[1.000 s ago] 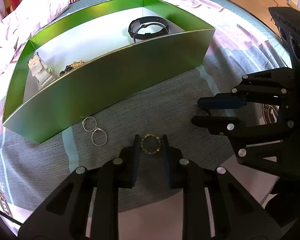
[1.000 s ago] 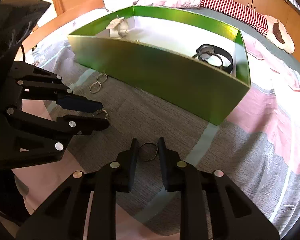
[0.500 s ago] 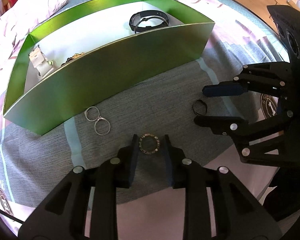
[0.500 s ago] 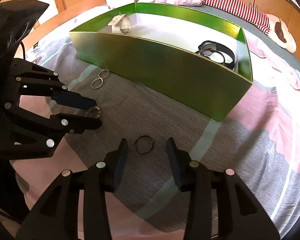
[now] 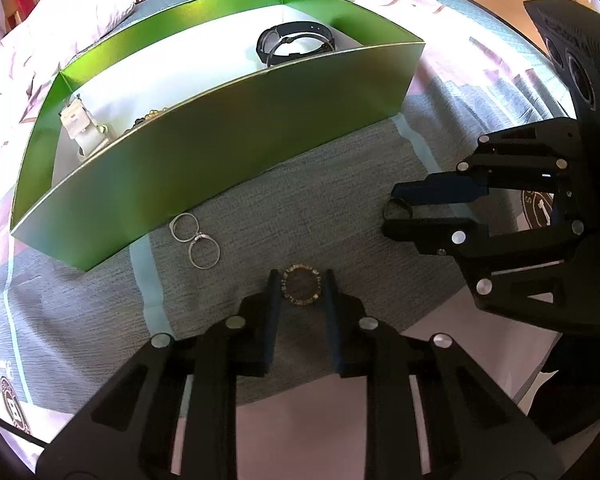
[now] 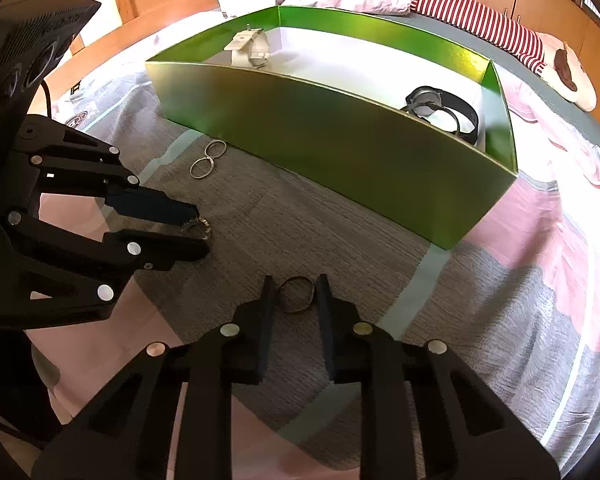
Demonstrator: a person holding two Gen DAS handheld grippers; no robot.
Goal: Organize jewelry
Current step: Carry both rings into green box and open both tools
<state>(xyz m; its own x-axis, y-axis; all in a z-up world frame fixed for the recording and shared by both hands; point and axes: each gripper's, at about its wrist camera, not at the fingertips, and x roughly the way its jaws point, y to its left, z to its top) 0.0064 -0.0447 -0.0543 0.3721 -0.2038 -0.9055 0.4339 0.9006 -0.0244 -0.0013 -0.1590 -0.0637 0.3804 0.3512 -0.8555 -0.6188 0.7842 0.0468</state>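
A gold beaded ring (image 5: 301, 283) lies on the grey bedspread between the fingers of my left gripper (image 5: 301, 276), whose jaws are closing with the pads against its two sides. To its right, a thin dark ring (image 6: 296, 294) sits between the fingers of my right gripper (image 6: 296, 280), also closing and touching it on both sides. Each gripper shows in the other's view: the right gripper (image 5: 392, 211) and the left gripper (image 6: 200, 229). Behind them stands a green box (image 5: 220, 152) with a white floor.
Two linked silver rings (image 5: 196, 240) lie on the bedspread just in front of the box wall. Inside the box are a black watch (image 5: 296, 40), a white watch (image 5: 78, 128) and a small gold piece (image 5: 152, 114). Pillows and a striped cloth (image 6: 480, 20) lie beyond.
Half a second ago both grippers stood wider around their rings, the right one much wider. Both have closed in again. The rings and the hands stay where they were.
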